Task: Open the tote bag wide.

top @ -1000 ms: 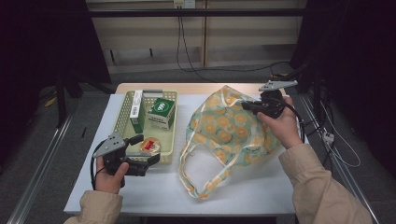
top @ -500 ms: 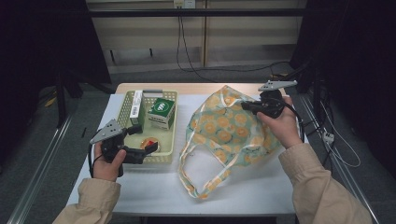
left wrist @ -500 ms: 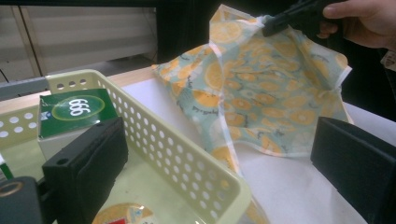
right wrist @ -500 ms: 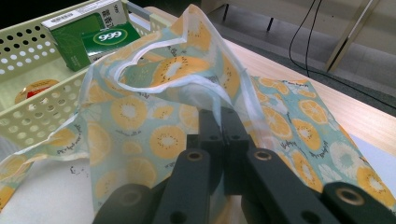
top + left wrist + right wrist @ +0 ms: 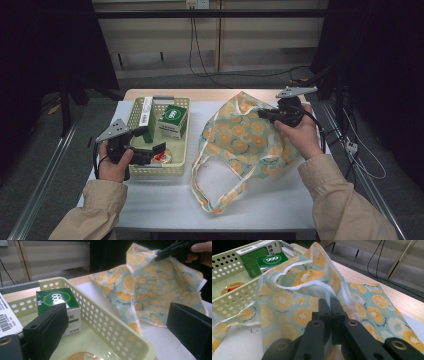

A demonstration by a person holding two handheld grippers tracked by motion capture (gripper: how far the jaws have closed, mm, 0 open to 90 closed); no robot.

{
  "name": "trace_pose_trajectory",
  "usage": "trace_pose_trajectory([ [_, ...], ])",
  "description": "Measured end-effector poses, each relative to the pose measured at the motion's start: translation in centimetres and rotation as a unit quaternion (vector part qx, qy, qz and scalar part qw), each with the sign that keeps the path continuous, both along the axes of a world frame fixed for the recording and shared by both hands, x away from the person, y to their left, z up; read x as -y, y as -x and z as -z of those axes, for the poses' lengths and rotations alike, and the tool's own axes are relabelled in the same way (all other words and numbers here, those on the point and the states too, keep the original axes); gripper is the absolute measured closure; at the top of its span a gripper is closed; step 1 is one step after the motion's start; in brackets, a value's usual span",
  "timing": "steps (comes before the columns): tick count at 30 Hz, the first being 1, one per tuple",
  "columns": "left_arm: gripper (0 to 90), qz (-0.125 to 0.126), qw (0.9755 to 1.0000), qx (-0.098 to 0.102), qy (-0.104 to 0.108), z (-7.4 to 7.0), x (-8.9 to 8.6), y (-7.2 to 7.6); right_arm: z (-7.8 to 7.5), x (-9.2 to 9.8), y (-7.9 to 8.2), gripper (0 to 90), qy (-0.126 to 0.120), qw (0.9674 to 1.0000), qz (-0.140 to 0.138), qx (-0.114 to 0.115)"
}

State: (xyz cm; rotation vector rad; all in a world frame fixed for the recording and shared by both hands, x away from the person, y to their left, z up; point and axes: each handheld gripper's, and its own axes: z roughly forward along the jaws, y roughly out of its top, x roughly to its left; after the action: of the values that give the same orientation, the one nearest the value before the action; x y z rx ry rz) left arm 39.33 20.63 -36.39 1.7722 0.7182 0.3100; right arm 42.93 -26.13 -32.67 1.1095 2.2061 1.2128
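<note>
A fabric tote bag (image 5: 250,137) printed with orange slices lies on the white table, its handles trailing toward the near edge. My right gripper (image 5: 264,114) is shut on the bag's upper rim and lifts that edge; in the right gripper view the jaws (image 5: 329,305) pinch the white-trimmed fabric (image 5: 299,295). My left gripper (image 5: 149,141) hovers open over the near left corner of the pale yellow basket (image 5: 131,116), with nothing between its fingers (image 5: 47,327). The basket (image 5: 110,322) holds a green box (image 5: 173,119) and a round red-and-white packet (image 5: 163,157).
A long white box (image 5: 146,111) lies along the basket's left side. The green box (image 5: 57,302) stands just beyond my left jaw. The table's bare wooden strip (image 5: 200,94) runs along the far edge. Cables hang behind the table and at the right.
My left gripper has lifted and drifted away from the near edge, above the basket's near end, still open and empty. The right gripper has kept its hold on the bag.
</note>
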Motion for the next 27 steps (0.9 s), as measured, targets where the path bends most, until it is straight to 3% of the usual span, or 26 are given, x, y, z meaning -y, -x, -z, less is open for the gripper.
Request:
trace_pose_trajectory([
  [10,4.3,-0.001,0.9993,-0.006,-0.037,-0.4,0.3,-2.3,0.1,-0.1,0.1,89.9,0.0,1.0,0.0,0.0],
  [18,5.2,0.007,0.9971,-0.013,-0.074,0.6,0.6,-3.8,0.3,-0.3,0.0,89.9,0.002,1.0,-0.002,-0.002],
  [27,5.5,0.02,0.9963,-0.012,-0.082,1.3,1.3,-5.7,0.5,-0.4,0.0,89.9,0.001,1.0,-0.001,-0.003],
])
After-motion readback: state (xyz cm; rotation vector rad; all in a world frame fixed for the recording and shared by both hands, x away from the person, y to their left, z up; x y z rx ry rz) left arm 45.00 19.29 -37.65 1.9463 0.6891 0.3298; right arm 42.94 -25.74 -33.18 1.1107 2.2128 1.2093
